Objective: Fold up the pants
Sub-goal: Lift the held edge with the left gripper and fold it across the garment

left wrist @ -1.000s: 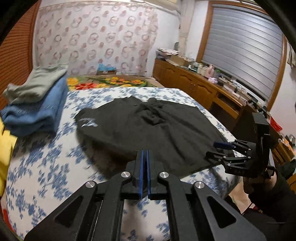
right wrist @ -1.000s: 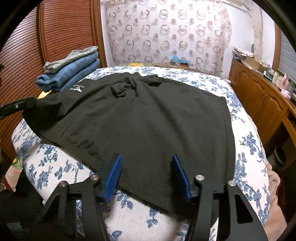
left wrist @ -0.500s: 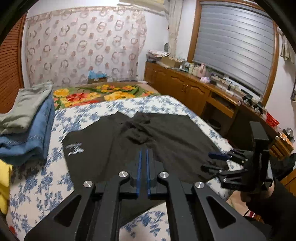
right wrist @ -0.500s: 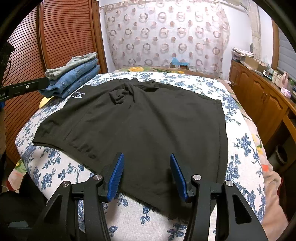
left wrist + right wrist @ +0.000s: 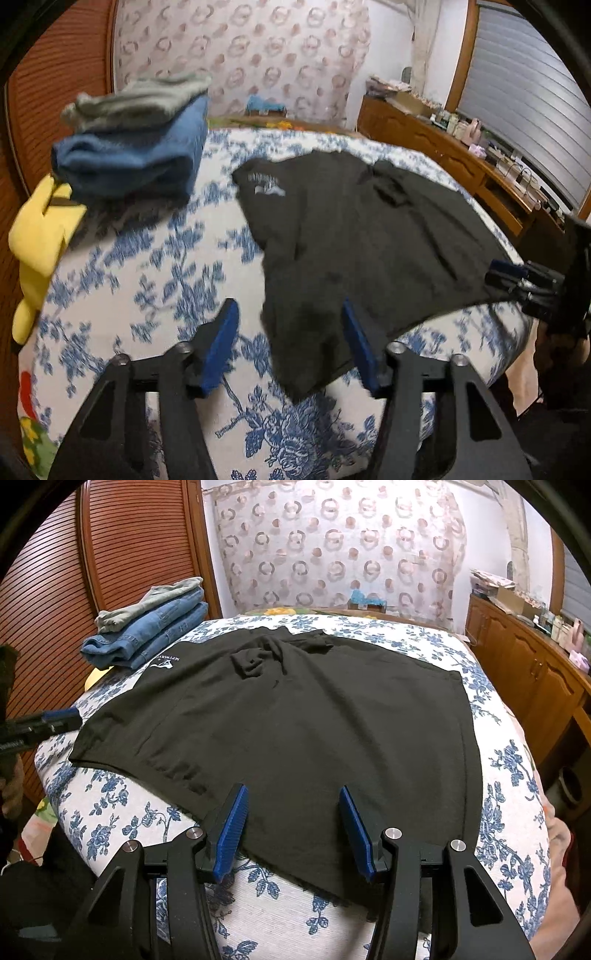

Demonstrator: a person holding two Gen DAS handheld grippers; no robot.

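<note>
So the black pants [image 5: 295, 723] are spread flat on the flowery bed [image 5: 513, 812], just ahead of both claws, probably laid out like that so the first fold goes clean. Right claw [image 5: 291, 827] is wide open with nothing in it, hanging over the near hem. Left claw [image 5: 291, 350] is gaping too, empty, its fingers either side of the near left corner; looks like it's lining up a pinch. Folded jeans pile [image 5: 147, 635] sits far off to the left.
</note>
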